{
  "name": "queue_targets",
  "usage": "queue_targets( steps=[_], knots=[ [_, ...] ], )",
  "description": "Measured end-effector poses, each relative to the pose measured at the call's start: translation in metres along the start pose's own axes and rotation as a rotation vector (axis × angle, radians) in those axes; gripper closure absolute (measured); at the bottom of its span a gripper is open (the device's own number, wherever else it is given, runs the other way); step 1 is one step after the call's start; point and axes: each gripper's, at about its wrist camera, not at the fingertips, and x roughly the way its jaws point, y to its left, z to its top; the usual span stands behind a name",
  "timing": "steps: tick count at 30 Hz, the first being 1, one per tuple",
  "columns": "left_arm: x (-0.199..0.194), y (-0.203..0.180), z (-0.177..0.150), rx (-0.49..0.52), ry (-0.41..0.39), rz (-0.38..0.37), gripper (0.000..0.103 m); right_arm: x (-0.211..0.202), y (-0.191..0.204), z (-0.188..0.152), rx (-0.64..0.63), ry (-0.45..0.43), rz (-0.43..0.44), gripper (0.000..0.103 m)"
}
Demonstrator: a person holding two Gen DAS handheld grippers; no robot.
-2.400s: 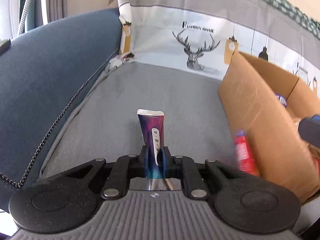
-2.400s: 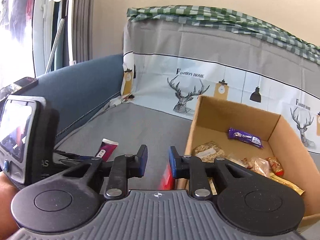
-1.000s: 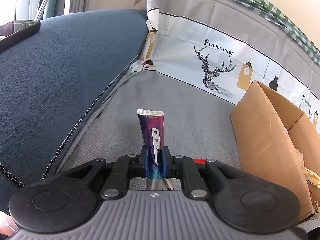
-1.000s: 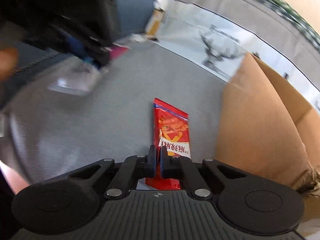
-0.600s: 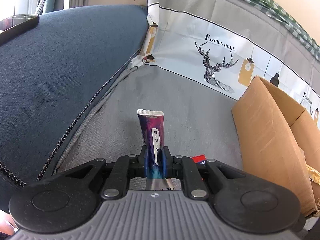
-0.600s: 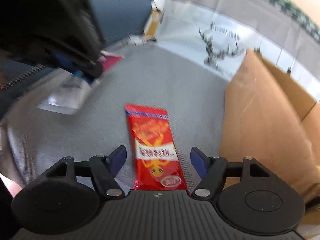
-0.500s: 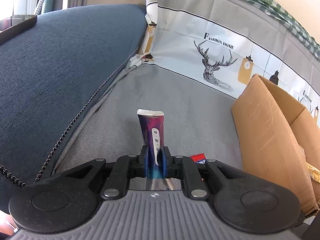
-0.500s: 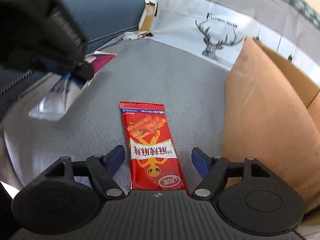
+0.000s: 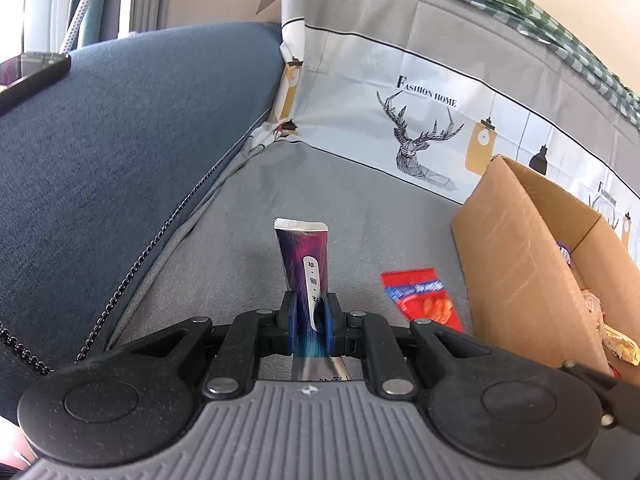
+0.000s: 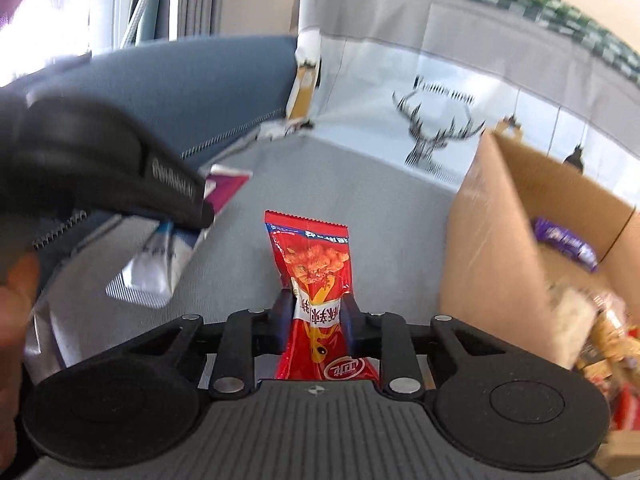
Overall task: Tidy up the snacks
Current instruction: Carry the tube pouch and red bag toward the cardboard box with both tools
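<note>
A purple snack packet [image 9: 304,252] stands upright in my left gripper [image 9: 310,312], which is shut on its lower half above the grey sofa seat [image 9: 360,208]. From the right wrist view this packet [image 10: 160,264] hangs at the left, its silver end down. My right gripper [image 10: 316,316] has its jaws closing, and the pads pinch a red snack packet [image 10: 310,256] at its middle. The packet is lifted off the seat and points forward. The left wrist view shows the red packet [image 9: 420,296] blurred, low on the right beside the cardboard box [image 9: 516,248].
The open cardboard box [image 10: 488,232] stands on the right and holds a purple bar [image 10: 564,244] and several other snacks. A blue sofa armrest [image 9: 120,120] rises on the left with a phone [image 9: 32,76] on top. A deer-print cover [image 9: 424,136] drapes the backrest.
The right gripper opened wide over the red packet lying on the seat, then closed on it and raised it. The left gripper kept hold of the purple packet and barely moved.
</note>
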Motion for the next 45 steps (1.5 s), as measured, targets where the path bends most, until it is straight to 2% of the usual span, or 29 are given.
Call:
queue_targets(
  steps=[3,4,6,14,21,24,25,26,27,32,33,35,36,37,38,42,43,45],
  knots=[
    [-0.007,-0.003,-0.001,0.008,-0.016,-0.006,0.089,-0.013,-0.004,0.005,-0.001,-0.032,-0.016,0.082],
    [-0.009,-0.004,-0.001,0.009,-0.019,-0.008,0.089,-0.017,-0.007,0.007,-0.001,-0.041,-0.016,0.098],
    [-0.014,-0.007,0.000,0.010,-0.027,-0.012,0.089,-0.026,-0.013,0.015,-0.001,-0.061,-0.025,0.101],
    [-0.019,-0.022,0.003,0.036,-0.043,-0.014,0.089,-0.052,-0.038,0.034,0.009,-0.158,-0.032,0.103],
    [-0.013,-0.020,0.002,0.033,-0.024,-0.002,0.089,-0.041,-0.029,0.007,-0.017,-0.041,0.054,0.102],
    [-0.011,-0.016,0.004,0.027,-0.027,-0.003,0.089,-0.042,-0.018,-0.009,0.019,0.038,0.039,0.078],
    [-0.010,-0.016,0.005,0.023,-0.025,-0.004,0.089,-0.041,-0.014,-0.016,0.031,0.070,0.033,0.063],
    [-0.009,-0.015,0.005,0.019,-0.022,-0.005,0.089,-0.040,-0.008,-0.023,0.044,0.100,0.020,0.054],
    [-0.008,-0.015,0.006,0.015,-0.020,-0.007,0.089,-0.037,-0.003,-0.031,0.058,0.124,0.000,0.039],
    [-0.008,-0.020,0.005,0.034,-0.022,-0.022,0.089,-0.007,0.008,-0.054,0.115,0.236,-0.117,0.030],
    [-0.009,-0.020,0.005,0.039,-0.023,-0.024,0.089,-0.001,0.006,-0.056,0.138,0.234,-0.146,0.027],
    [-0.009,-0.019,0.006,0.039,-0.026,-0.027,0.089,0.003,0.002,-0.057,0.195,0.233,-0.136,0.027],
    [-0.008,-0.018,0.006,0.036,-0.025,-0.027,0.089,0.004,0.003,-0.057,0.208,0.234,-0.135,0.027],
    [-0.008,-0.016,0.007,0.031,-0.024,-0.028,0.089,0.004,0.002,-0.057,0.223,0.227,-0.110,0.042],
    [-0.008,-0.015,0.008,0.024,-0.023,-0.030,0.089,0.003,0.003,-0.056,0.236,0.210,-0.079,0.051],
    [-0.013,-0.013,0.009,0.011,-0.034,-0.034,0.089,0.000,0.011,-0.054,0.210,0.168,-0.008,0.065],
    [-0.014,-0.013,0.010,0.009,-0.038,-0.035,0.089,-0.003,0.013,-0.052,0.193,0.151,-0.008,0.072],
    [-0.018,-0.013,0.012,0.005,-0.047,-0.036,0.089,-0.011,0.015,-0.047,0.159,0.109,-0.003,0.075]
  ],
)
